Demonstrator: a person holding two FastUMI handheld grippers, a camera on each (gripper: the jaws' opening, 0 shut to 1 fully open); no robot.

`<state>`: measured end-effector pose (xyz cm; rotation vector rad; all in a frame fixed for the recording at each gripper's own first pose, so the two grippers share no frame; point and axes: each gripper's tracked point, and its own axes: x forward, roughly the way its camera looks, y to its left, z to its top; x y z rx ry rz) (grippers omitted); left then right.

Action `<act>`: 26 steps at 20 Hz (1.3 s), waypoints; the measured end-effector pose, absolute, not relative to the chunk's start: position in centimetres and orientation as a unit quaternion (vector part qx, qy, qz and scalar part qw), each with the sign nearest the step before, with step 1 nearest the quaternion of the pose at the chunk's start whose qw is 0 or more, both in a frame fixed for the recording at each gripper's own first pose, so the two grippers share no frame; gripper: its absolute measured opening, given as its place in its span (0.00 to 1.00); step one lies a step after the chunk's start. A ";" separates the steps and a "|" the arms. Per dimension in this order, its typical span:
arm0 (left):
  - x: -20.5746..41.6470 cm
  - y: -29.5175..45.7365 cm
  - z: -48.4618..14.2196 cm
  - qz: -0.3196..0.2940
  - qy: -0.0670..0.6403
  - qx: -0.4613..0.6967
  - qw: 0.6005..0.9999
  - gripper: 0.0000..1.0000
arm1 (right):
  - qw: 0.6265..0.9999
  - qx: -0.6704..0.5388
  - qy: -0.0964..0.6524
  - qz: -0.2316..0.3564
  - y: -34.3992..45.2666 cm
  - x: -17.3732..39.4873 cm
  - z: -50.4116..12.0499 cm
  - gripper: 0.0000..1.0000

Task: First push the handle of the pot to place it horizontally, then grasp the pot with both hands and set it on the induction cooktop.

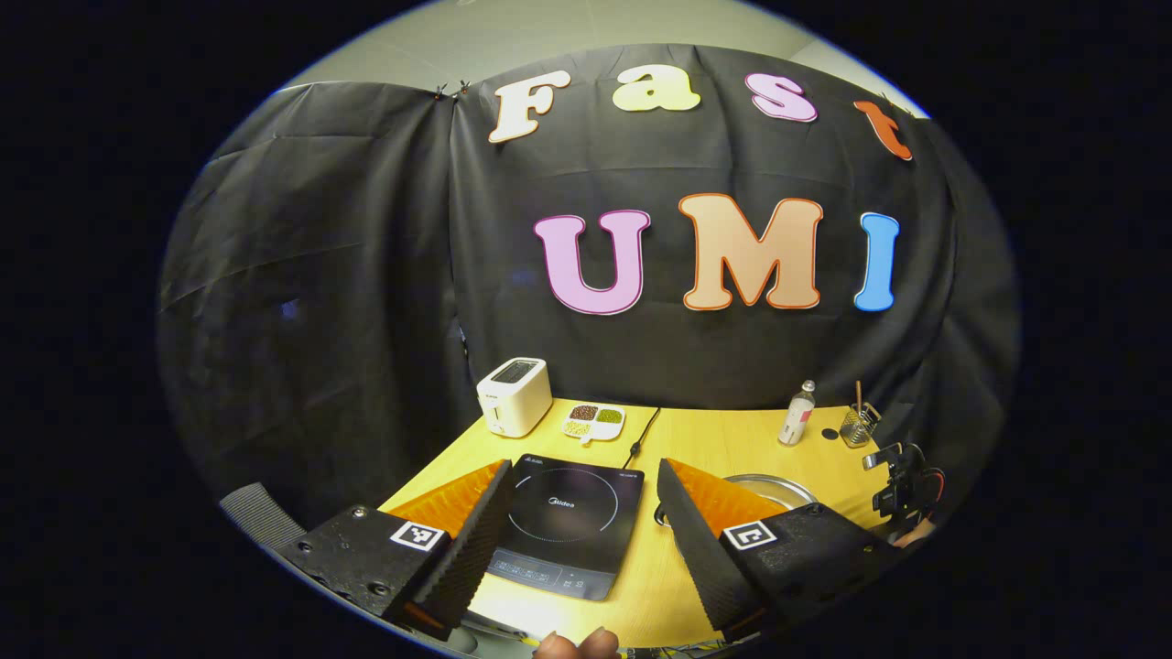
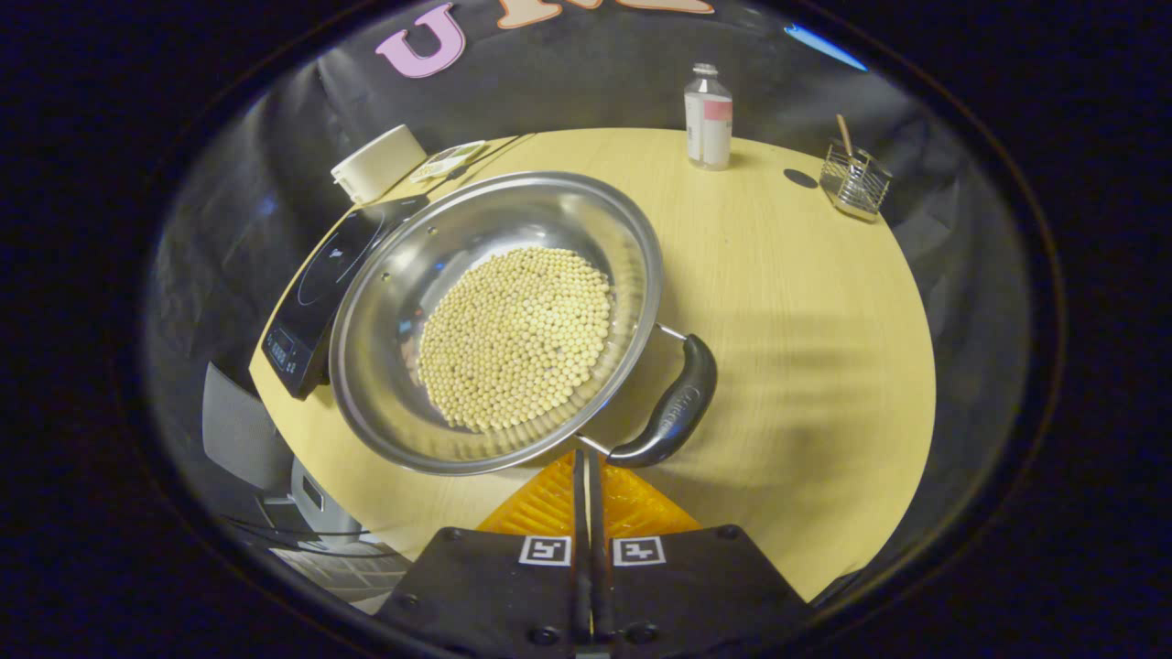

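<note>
I see pot (image 2: pixel 494 320): shiny steel, full of pale beans, dark handle (image 2: pixel 673 407), on bench (image 2: pixel 806 302) beside cooktop (image 2: pixel 325 275) | right tool (image 2: pixel 587 471) fingers together just short of handle | left tool (image 1: pixel 581 513) fingers apart

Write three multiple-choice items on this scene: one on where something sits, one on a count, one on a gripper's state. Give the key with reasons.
1. Where does the toaster stand?
A. At the far edge of the table, behind the cooktop
B. Inside the pot
C. On the cooktop

2. How many compartments does the small white dish have?
A. One
B. Three
C. Six

3. How do the right gripper fingers stand?
A. Wide apart
B. Closed together, holding nothing
C. Clamped on the bottle

Key: 1 A, the left gripper view shows the toaster near the cloth wall, beyond the cooktop. 2 B, three sections with different fillings are visible. 3 B, the right gripper view shows the fingers meeting, just short of the pot and its black handle.
</note>
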<state>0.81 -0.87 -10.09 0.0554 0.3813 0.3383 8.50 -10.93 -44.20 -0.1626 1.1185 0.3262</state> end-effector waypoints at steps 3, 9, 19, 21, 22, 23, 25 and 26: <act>0.5 -0.6 -10.0 0.171 0.188 0.023 0.967 0.93 | 0.832 -0.088 0.526 0.149 -11.3 10.0 -44.1 0.02; 0.2 -0.5 -10.8 0.170 0.194 0.015 0.966 0.93 | 0.832 -0.095 0.528 0.140 -12.1 11.9 -44.0 0.02; 3.3 -3.4 -17.9 0.062 0.264 -0.027 0.962 0.95 | 0.870 -0.079 0.479 0.083 -13.0 11.7 -40.0 0.00; 4.3 -3.9 -20.6 0.023 0.290 -0.033 0.956 0.95 | 0.872 -0.081 0.480 0.045 -13.7 11.5 -39.7 0.06; 5.3 -4.1 -21.9 0.002 0.301 -0.044 0.953 0.96 | 0.870 -0.077 0.485 0.032 -13.5 11.2 -39.7 0.06; 5.9 -4.4 -23.8 -0.015 0.318 -0.055 0.946 0.99 | 0.870 -0.077 0.487 0.016 -13.4 11.0 -39.2 0.16; 6.0 -4.8 -26.8 -0.041 0.360 -0.081 0.928 0.97 | 0.875 -0.068 0.480 -0.016 -13.5 11.2 -38.5 0.40; 6.5 -5.0 -28.0 -0.055 0.373 -0.092 0.922 0.97 | 0.876 -0.062 0.477 -0.029 -13.4 11.2 -38.3 0.57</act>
